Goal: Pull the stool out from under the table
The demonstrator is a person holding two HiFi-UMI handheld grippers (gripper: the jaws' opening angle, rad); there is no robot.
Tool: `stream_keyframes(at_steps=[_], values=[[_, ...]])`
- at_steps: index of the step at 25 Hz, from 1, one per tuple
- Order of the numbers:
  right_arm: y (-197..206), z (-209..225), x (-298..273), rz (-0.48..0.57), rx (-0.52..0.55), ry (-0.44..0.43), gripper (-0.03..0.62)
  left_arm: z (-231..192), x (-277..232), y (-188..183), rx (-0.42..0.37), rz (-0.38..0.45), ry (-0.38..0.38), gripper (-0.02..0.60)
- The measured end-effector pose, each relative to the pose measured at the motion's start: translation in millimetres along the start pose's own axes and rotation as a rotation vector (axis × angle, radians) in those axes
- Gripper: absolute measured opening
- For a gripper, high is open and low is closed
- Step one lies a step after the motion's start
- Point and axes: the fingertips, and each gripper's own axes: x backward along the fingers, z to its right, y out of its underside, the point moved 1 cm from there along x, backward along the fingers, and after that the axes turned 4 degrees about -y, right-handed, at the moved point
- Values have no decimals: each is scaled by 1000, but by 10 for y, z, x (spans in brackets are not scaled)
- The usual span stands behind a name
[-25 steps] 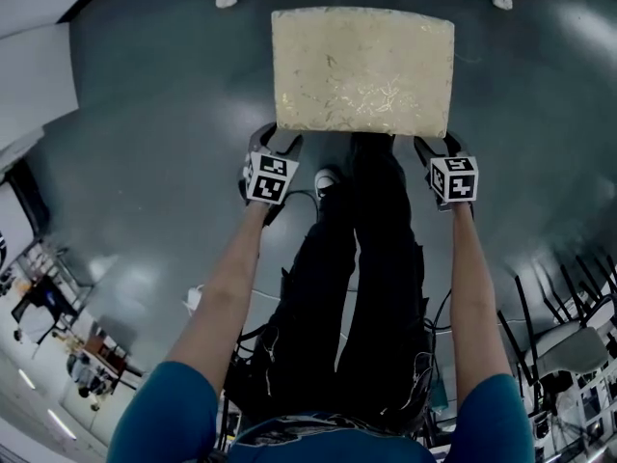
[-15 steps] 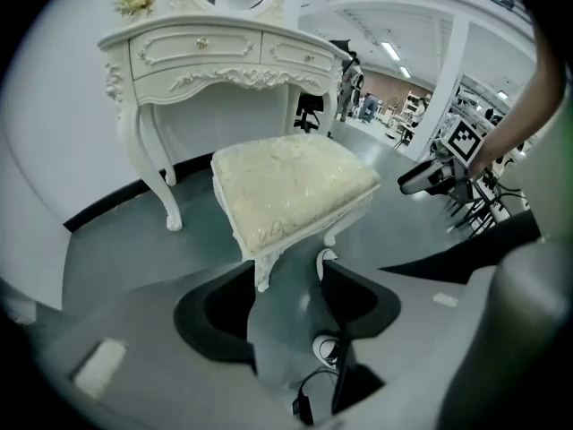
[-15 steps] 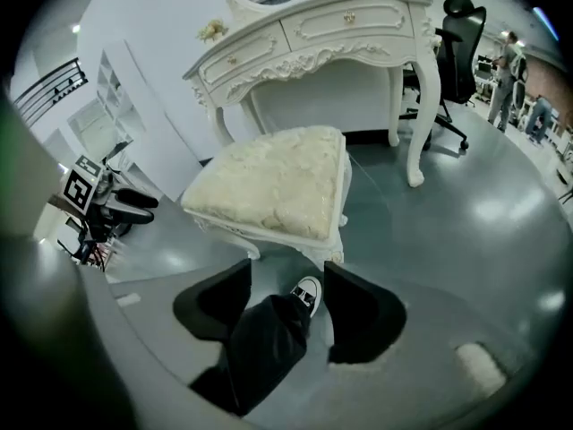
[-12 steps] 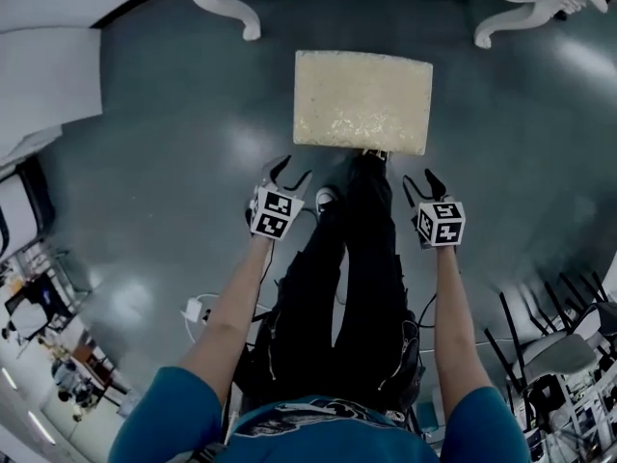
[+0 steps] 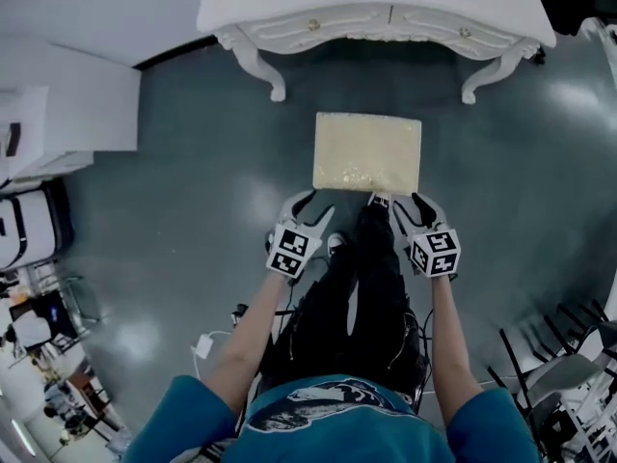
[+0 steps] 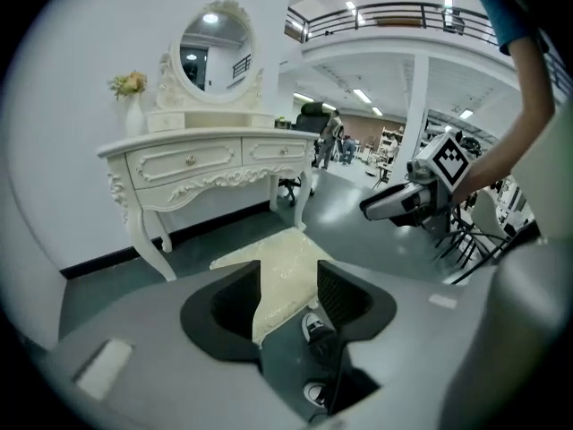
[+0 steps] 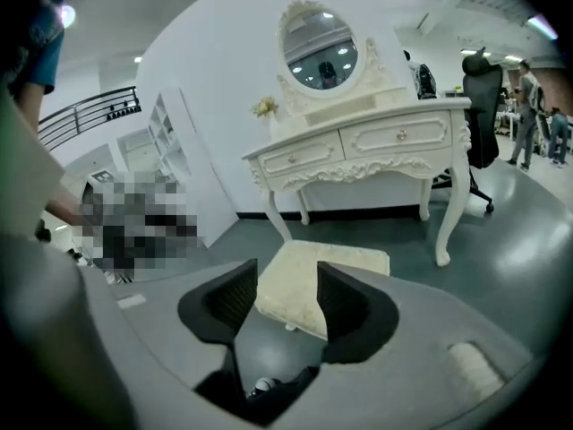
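Sitting crosswise just ahead of left gripper [image 5: 313,206] and right gripper [image 5: 410,204] alike, stool [image 5: 367,152] untouched; both jaws apart, empty, lately narrowing.

Stool [image 5: 366,152] seat: cream cloth, woven, w/ faint shiny pattern, slightly rough-looking, soft at edges.
Table [image 5: 376,13]: white painted finish, smooth, semi-gloss, carved relief on front & legs; material under paint not clear.
Knobs [image 5: 312,25] on drawer fronts: small, metallic, gold-toned.
Mirror [image 7: 320,50]: reflective glass in white carved frame.
Floor [image 5: 174,181]: dark grey-green, smooth, glossy, w/ bright light reflections.
Trousers [image 5: 357,297]: black matt cloth.
Sleeves [image 5: 193,413]: teal matt cloth.
Wall [image 6: 72,61]: white, flat, matt.
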Motion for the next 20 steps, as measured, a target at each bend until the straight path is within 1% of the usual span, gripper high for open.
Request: stream_keyframes(at_steps=[5, 8, 10, 12, 15, 17, 20], values=[[-579, -425, 219, 81, 44, -67, 204, 355, 399, -378, -32, 81, 64, 204], [-794, -634, 376, 120, 60, -75, 199, 472, 610, -575, -12, 136, 82, 204], [-903, -790, 494, 151, 59, -73, 183, 497, 781, -710, 4, 188, 80, 199], [-999, -979, 629, 186, 59, -81, 156, 519, 985, -837, 12, 248, 74, 173], [-1156, -1284, 847, 228, 84, -100, 156, 560, 1303, -993, 24, 326, 75, 166], [-1237, -1479, 976, 246, 99, -110, 156, 567, 1499, -1038, 26, 356, 69, 166], [-1332, -1746, 1118, 264, 91, -144, 156, 561, 1728, -1007, 19, 374, 44, 153]])
